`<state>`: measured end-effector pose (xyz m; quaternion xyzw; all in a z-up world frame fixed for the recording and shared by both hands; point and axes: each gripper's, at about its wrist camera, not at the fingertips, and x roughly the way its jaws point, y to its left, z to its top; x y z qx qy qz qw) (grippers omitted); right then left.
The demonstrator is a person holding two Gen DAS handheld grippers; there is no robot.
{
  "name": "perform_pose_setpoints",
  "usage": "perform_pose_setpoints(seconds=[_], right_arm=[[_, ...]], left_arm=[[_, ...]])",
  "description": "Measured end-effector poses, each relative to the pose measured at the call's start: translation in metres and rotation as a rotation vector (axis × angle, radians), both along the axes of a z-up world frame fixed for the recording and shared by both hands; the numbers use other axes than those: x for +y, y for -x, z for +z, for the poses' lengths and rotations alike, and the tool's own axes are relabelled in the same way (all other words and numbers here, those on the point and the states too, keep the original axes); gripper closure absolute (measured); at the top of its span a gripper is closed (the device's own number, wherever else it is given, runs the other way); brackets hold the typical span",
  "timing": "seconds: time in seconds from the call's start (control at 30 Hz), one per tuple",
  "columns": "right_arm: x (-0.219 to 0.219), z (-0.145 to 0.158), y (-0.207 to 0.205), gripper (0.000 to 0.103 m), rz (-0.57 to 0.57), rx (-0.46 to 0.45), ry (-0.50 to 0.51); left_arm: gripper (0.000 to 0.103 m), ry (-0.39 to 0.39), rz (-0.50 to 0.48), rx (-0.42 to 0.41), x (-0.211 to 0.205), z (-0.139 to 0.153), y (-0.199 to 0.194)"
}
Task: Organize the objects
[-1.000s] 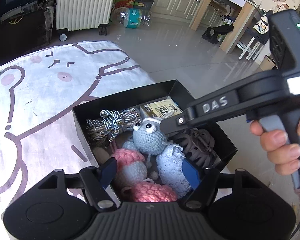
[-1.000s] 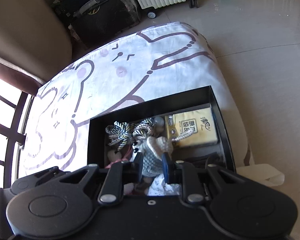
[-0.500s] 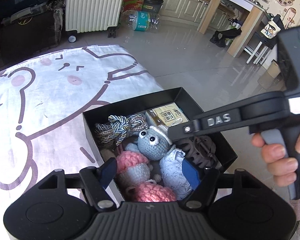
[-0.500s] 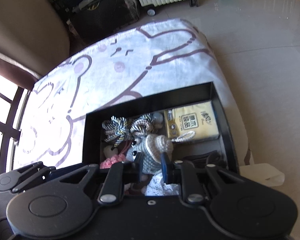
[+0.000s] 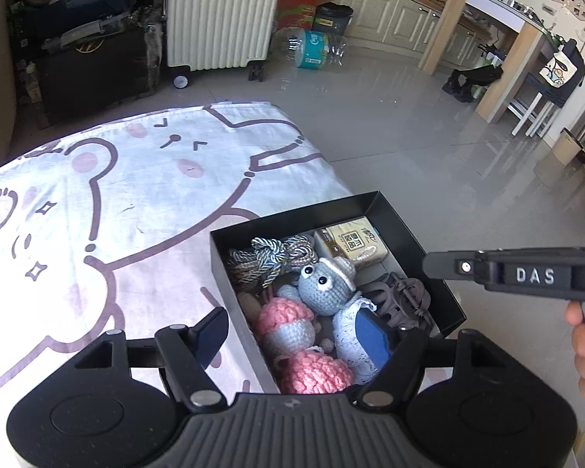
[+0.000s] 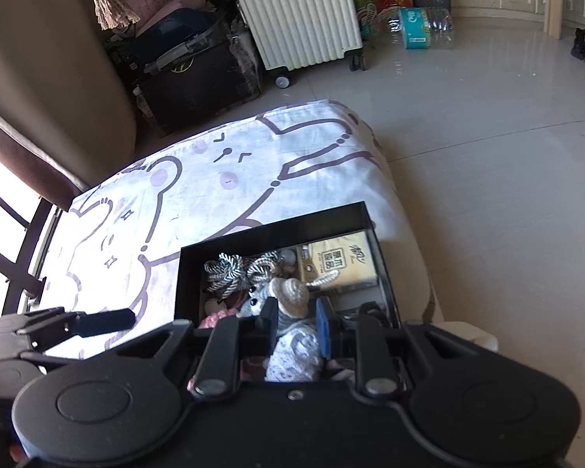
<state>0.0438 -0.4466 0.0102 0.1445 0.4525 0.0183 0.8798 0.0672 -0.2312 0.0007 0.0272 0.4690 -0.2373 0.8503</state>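
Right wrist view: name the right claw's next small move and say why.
Probably lower the right claw onto the grey crochet doll and close. Its jaws, just eased wider, hold nothing; the left wrist view shows it clear of the doll, which lies in the black box.

We look down past our right gripper [image 6: 295,325] into the black box [image 6: 214,247] on the cartoon-bear sheet [image 6: 199,179] — its jaws, just eased a little wider, frame the grey crochet doll [image 6: 288,292], with no firm pinch visible — beside a yellow tissue pack [image 6: 341,263] and striped cord [image 6: 226,273].
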Motion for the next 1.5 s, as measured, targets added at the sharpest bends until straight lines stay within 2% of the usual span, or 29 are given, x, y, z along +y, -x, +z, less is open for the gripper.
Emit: perform_pose_setpoints(seconds=[0.23, 0.4, 0.67, 0.83, 1.07, 1.27, 1.43, 1.5], right_arm=[[0.007, 0.020, 0.024, 0.080, -0.044, -0.048, 0.036], [0.018, 0.037, 0.042, 0.077, -0.060, -0.082, 0.061], [0.031, 0.056, 0.073, 0.072, -0.086, -0.122, 0.110], [0.033, 0.061, 0.088, 0.061, -0.119, -0.128, 0.161], [0.039, 0.060, 0.105, 0.052, -0.135, -0.123, 0.208], [0.041, 0.049, 0.116, 0.038, -0.119, -0.080, 0.219], [0.046, 0.043, 0.125, 0.021, -0.115, -0.057, 0.209], [0.048, 0.042, 0.128, 0.017, -0.125, -0.051, 0.218]], left_arm=[[0.029, -0.014, 0.006, -0.026, 0.009, 0.021, 0.012], [0.020, -0.004, 0.031, -0.052, 0.015, 0.041, 0.024], [0.007, -0.040, 0.078, -0.093, 0.030, 0.059, 0.042], [0.002, -0.076, 0.080, -0.105, 0.036, 0.064, 0.050], [0.000, -0.122, 0.070, -0.106, 0.044, 0.057, 0.057], [0.000, -0.147, 0.076, -0.095, 0.054, 0.049, 0.061], [0.000, -0.160, 0.080, -0.086, 0.060, 0.042, 0.065], [0.000, -0.165, 0.077, -0.084, 0.060, 0.039, 0.066]])
